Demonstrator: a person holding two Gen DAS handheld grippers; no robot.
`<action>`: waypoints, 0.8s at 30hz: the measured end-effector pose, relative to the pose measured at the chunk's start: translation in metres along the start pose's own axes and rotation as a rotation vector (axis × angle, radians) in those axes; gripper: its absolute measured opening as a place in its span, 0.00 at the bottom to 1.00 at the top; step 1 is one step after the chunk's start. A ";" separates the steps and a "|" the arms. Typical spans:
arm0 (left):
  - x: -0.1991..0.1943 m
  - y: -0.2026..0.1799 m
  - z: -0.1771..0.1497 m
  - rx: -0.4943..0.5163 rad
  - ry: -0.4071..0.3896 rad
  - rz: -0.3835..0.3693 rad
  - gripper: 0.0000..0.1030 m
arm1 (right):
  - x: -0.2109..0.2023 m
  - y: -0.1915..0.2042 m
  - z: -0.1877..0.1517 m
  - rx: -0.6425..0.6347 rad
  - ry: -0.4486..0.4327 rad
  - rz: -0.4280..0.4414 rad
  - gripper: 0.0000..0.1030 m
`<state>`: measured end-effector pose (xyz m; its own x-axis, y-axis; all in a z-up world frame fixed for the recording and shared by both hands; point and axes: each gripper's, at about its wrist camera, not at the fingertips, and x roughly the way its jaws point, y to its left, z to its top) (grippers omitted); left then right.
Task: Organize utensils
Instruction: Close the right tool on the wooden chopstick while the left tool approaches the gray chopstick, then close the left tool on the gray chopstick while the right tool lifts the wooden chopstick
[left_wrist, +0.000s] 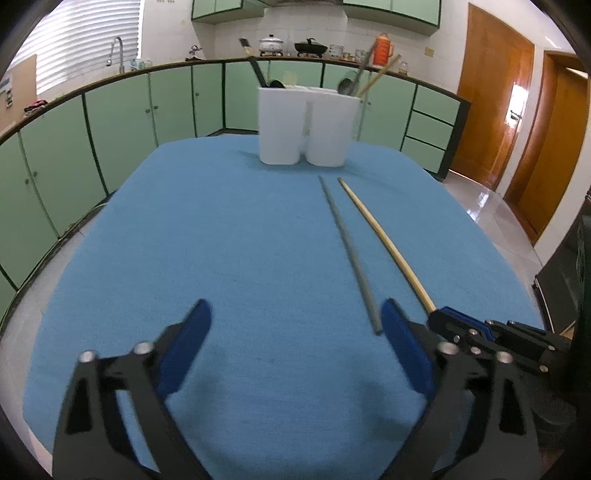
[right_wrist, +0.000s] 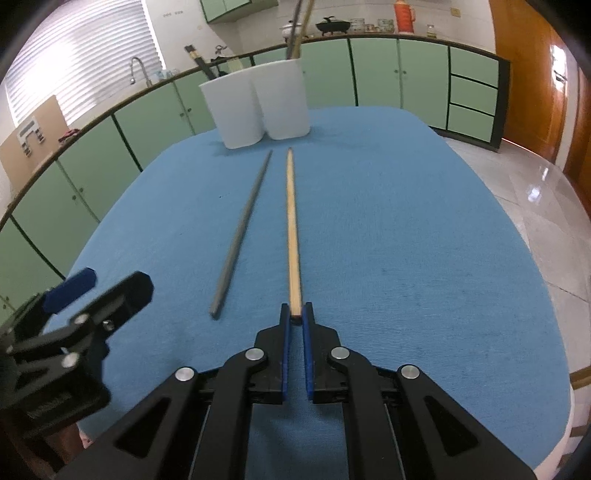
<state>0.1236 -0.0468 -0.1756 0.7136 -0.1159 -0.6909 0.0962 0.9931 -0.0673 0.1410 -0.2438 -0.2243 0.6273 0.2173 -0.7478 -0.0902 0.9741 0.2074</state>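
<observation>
Through my left wrist camera, my left gripper (left_wrist: 295, 332) stands wide with nothing between its pads, low over the blue tablecloth (left_wrist: 221, 240). The near end of the grey chopstick (left_wrist: 349, 254) lies just inside my right-hand pad, so I judge I'm lining up to take it. The white utensil holder (left_wrist: 304, 125) waits at the far end, already bearing a spoon and chopsticks.

Through my right wrist camera, my right gripper (right_wrist: 295, 314) is pinched on the near end of the wooden chopstick (right_wrist: 292, 229), which points at the holder (right_wrist: 258, 107). Gripping its butt end should let me tip it in point-first. The grey chopstick (right_wrist: 242, 236) lies just beside it, not touching.
</observation>
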 end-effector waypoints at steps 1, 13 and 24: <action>0.003 -0.004 -0.001 0.002 0.012 -0.008 0.73 | -0.001 -0.002 0.000 0.004 -0.003 -0.006 0.06; 0.027 -0.040 -0.009 0.017 0.056 -0.053 0.47 | -0.009 -0.029 0.005 0.046 -0.025 -0.025 0.06; 0.038 -0.054 -0.015 0.027 0.029 -0.003 0.12 | -0.016 -0.036 0.005 0.049 -0.041 -0.003 0.06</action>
<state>0.1354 -0.1041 -0.2090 0.6926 -0.1175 -0.7117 0.1169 0.9919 -0.0501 0.1376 -0.2830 -0.2167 0.6589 0.2111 -0.7220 -0.0508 0.9701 0.2373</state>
